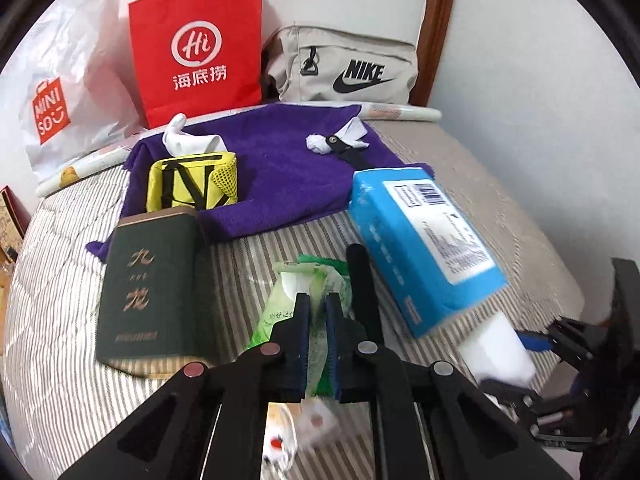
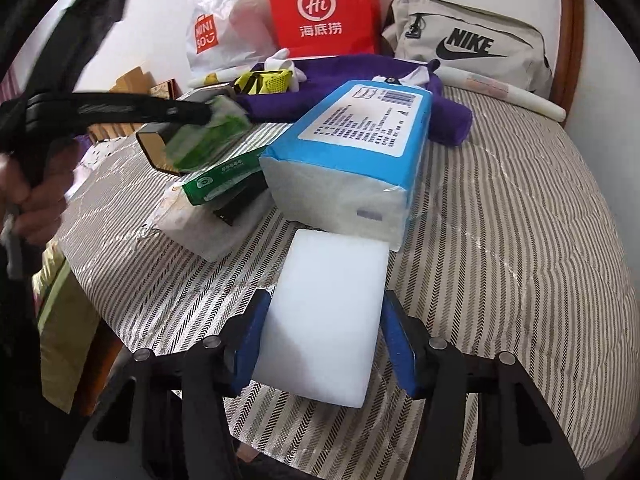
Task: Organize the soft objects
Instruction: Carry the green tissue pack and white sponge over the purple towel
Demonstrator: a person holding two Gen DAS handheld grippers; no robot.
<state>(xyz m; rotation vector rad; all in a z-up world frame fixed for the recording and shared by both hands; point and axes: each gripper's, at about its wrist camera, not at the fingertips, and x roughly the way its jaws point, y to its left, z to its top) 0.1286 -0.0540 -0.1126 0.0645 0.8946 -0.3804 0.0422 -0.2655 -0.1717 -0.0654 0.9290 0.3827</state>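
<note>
White and soft-edged, a foam block (image 2: 324, 320) fills the near part of the right wrist view, lying lengthwise along the fingers with its far end tucked under the end of a blue tissue pack (image 2: 352, 144). The right gripper (image 2: 324, 332) stands fairly wide, its blue pads (image 2: 250, 332) pressed against both long sides of the block, so it has hold of it above the striped cover (image 2: 500, 260).

Seen from the left wrist, the left gripper (image 1: 317, 320) is nearly closed, its blue pads (image 1: 303, 328) pinching a thin green-and-white tissue packet (image 1: 292, 292). In the right wrist view that packet (image 2: 208, 136) is blurred and hangs clear of the cover, just above a green box (image 2: 224, 180) that rests on a white packet (image 2: 192, 224).

A dark green tin (image 1: 148, 292) lies to the left of the pinched packet. Farther back a purple towel (image 1: 288, 172) is spread out, carrying a yellow pouch (image 1: 192, 184) and a white sock (image 1: 188, 140). Against the wall stand a red paper bag (image 1: 196, 48), a white plastic bag (image 1: 68, 80) and a beige Nike bag (image 1: 344, 68).
</note>
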